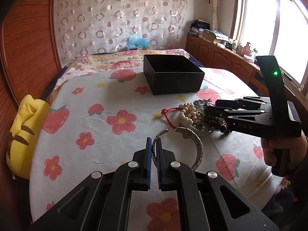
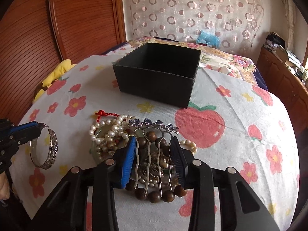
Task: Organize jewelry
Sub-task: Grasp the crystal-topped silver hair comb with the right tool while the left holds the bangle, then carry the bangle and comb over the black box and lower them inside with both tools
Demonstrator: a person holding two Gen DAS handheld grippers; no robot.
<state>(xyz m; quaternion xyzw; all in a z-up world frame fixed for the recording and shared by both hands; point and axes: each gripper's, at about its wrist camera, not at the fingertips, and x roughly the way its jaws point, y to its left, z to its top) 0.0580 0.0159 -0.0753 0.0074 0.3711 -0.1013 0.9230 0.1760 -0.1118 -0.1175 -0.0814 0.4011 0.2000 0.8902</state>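
We see the left gripper [image 1: 154,142] clamped on the rim of a silver bangle [image 1: 196,146], which stands on edge on the blanket [image 1: 86,119] covering the bed, just left of the jewelry pile [image 2: 123,134]. The right gripper [image 2: 154,144] is over that pile, its jaws partly apart and straddling a silver hair comb [image 2: 154,154]; the comb's wavy prongs run between the pads [image 2: 129,154], the outer prongs right at the pads, but we cannot tell whether they press on it. Under the comb lie brown wooden beads [image 2: 154,194], with pearls [image 2: 107,132] and a red cord [image 2: 104,114] toward the left of the pile. A black box [image 2: 156,75], open at the top, sits on the blanket beyond the pile, apart from it. No jewelry shows in the part of its interior we can see.
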